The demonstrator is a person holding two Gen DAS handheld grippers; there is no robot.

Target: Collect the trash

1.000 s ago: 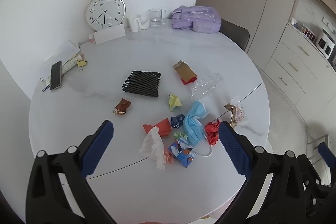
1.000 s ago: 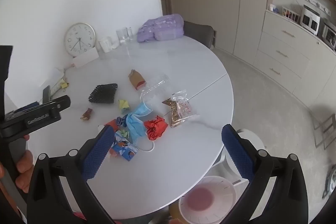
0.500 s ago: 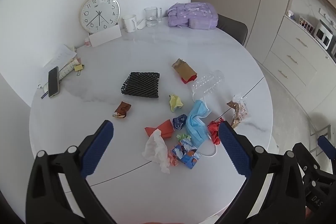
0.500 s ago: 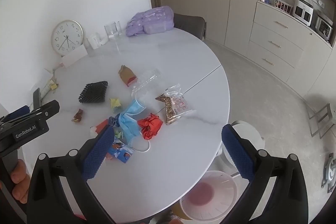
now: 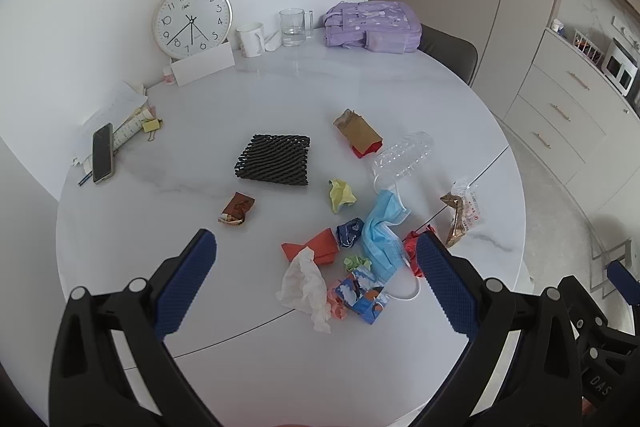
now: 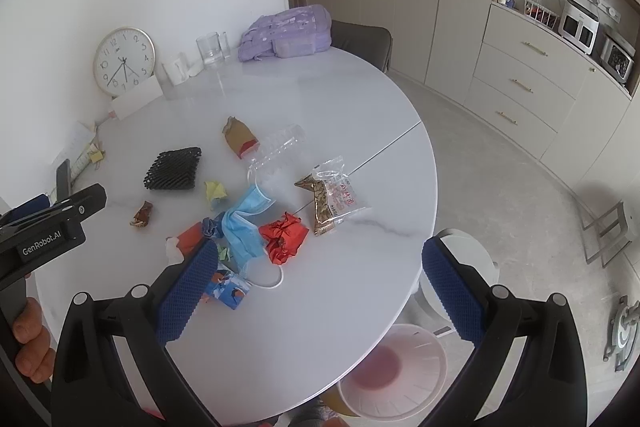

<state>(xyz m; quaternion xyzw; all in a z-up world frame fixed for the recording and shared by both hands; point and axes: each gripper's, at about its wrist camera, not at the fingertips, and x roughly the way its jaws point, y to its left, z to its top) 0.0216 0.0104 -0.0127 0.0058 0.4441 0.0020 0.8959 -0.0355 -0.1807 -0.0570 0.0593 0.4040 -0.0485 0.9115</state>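
Two grippers, jaws wide apart, empty | left gripper [image 6: 52, 223] reads "GenRobot.AI" | snack bag [image 6: 334, 195] print perhaps red, unreadable

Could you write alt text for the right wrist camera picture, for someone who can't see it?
Scattered trash, including a blue face mask, crumpled red paper and a snack bag, lies on a round white table. The open right tool hovers above its near edge, holding nothing. A white bin stands on the floor below.

Bright, even daylight; soft shadows; sharp focus; strong fisheye bending, dark corners
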